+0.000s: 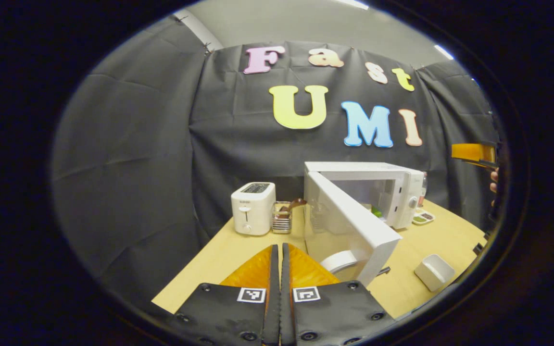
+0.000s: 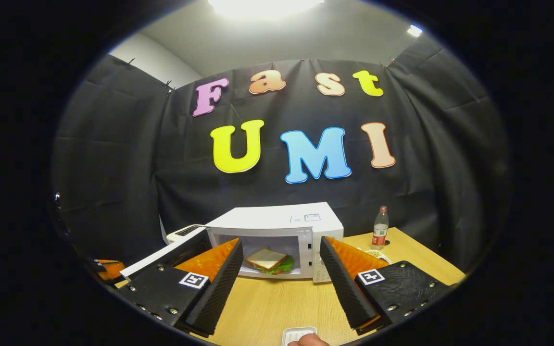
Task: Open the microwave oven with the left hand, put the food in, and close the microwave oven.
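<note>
We see the sandwich [image 2: 268, 261] already inside the microwave [image 2: 277, 239] near the tabletop's [image 2: 277, 302] far edge, its door [image 1: 349, 226] open, so our right gripper [image 2: 281, 281] gapes empty while our left gripper [image 1: 279, 269], fingers pressed together, faces the door to close it.

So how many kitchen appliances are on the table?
2: the toaster at the back left, and the microwave oven to its right, door swung open. Others may sit out of view.

Toaster [image 1: 253, 207], utensil holder [image 1: 282, 217], small white tray [image 1: 434, 272], bottle [image 2: 379, 228]
</note>
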A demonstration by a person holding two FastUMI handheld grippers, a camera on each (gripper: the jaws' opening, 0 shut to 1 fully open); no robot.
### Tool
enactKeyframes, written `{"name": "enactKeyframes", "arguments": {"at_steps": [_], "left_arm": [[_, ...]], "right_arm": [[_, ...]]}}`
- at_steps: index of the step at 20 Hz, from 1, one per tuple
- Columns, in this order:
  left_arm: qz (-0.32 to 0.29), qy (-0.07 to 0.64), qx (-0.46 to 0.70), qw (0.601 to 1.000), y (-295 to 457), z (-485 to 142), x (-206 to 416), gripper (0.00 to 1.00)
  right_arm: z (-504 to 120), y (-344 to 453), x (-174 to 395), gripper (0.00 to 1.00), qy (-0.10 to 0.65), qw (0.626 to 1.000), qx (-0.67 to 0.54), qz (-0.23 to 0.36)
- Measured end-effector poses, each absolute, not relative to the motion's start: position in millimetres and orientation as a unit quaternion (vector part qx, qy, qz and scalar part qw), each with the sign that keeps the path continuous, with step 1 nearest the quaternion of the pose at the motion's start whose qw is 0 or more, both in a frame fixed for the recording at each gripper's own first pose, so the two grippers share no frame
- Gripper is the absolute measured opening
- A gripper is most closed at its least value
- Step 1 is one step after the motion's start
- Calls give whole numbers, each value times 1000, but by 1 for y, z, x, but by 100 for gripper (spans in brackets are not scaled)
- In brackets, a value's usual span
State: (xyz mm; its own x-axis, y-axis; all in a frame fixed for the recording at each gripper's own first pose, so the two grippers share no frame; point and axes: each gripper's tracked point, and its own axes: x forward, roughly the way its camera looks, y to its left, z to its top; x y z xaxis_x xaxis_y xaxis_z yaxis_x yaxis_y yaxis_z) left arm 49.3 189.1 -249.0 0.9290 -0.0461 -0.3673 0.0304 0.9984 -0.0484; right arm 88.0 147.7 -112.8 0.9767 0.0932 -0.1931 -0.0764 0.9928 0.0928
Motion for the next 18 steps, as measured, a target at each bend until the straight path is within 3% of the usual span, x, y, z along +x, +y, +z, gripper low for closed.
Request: {"name": "enactKeyframes", "arguments": {"at_steps": [5,14,17,18], "left_arm": [[-54,200,-37,978,160,-258,49,7],[-184,207,-35,960,61,-259,74,10],[-228,207,-34,951,25,-262,87,4],[-241,206,-34,948,14,-263,92,10]], "right_arm": [[-110,137,82,97,103,994,40,28],[-109,99,74,96,112,993,32,-24],[-110,84,70,97,117,992,24,-48],[-111,79,68,97,120,991,22,-56]]}}
